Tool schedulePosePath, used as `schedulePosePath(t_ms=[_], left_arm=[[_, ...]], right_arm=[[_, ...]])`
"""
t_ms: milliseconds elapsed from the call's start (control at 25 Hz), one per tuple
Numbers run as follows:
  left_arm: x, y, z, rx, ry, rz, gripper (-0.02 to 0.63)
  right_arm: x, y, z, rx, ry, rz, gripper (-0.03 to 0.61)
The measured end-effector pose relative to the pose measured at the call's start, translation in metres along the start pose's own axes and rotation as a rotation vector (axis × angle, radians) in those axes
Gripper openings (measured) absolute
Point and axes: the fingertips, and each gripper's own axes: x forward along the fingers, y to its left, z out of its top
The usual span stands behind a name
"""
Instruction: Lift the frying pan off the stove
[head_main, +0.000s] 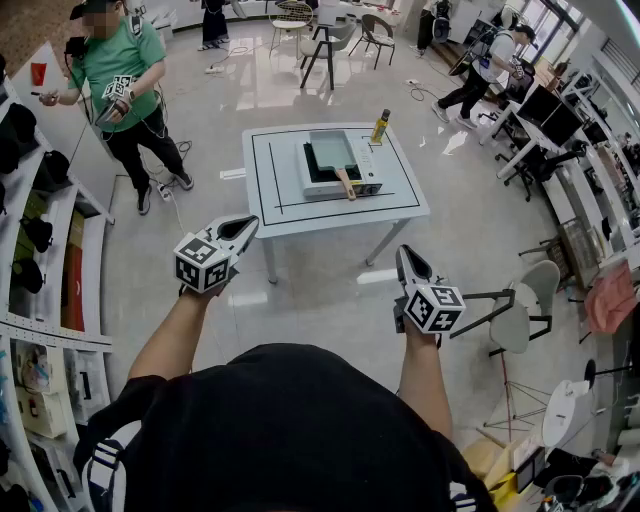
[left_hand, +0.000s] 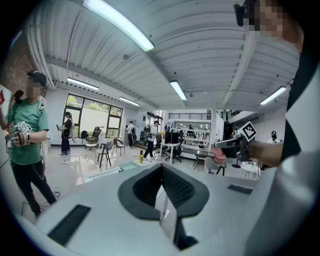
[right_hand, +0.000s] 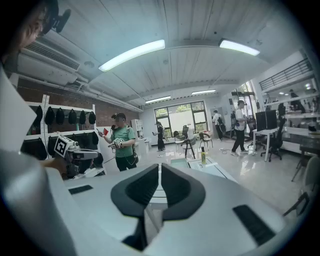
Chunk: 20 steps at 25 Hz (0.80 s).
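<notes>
In the head view, a rectangular grey-green frying pan (head_main: 332, 150) with a wooden handle (head_main: 346, 183) rests on a white portable stove (head_main: 370, 180) on a white table (head_main: 280, 200), well ahead of me. Both grippers hang in the air short of the table, far from the pan. My left gripper (head_main: 247, 225) is shut and empty. So is my right gripper (head_main: 404, 254). In the left gripper view the jaws (left_hand: 161, 168) meet, with the pan (left_hand: 127, 166) small behind them. In the right gripper view the shut jaws (right_hand: 159, 168) point toward the pan (right_hand: 179, 162).
A yellow bottle (head_main: 380, 126) stands at the table's far right corner. A person in a green shirt (head_main: 120, 70) holding grippers stands at the far left by shelves (head_main: 40, 250). A white chair (head_main: 515, 320) is to my right. Other people and desks stand further back.
</notes>
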Motion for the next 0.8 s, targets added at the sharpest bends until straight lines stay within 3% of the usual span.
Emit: schedulePosePath(t_ms=[400, 800], left_arm=[[0.001, 0.037, -0.007, -0.021, 0.003, -0.046, 0.008], [0.005, 0.059, -0.012, -0.014, 0.026, -0.090, 0.008]], right_arm=[[0.033, 0.028, -0.008, 0.001, 0.020, -0.011, 0.017], [0.055, 0.027, -0.005, 0.062, -0.023, -0.077, 0.015]])
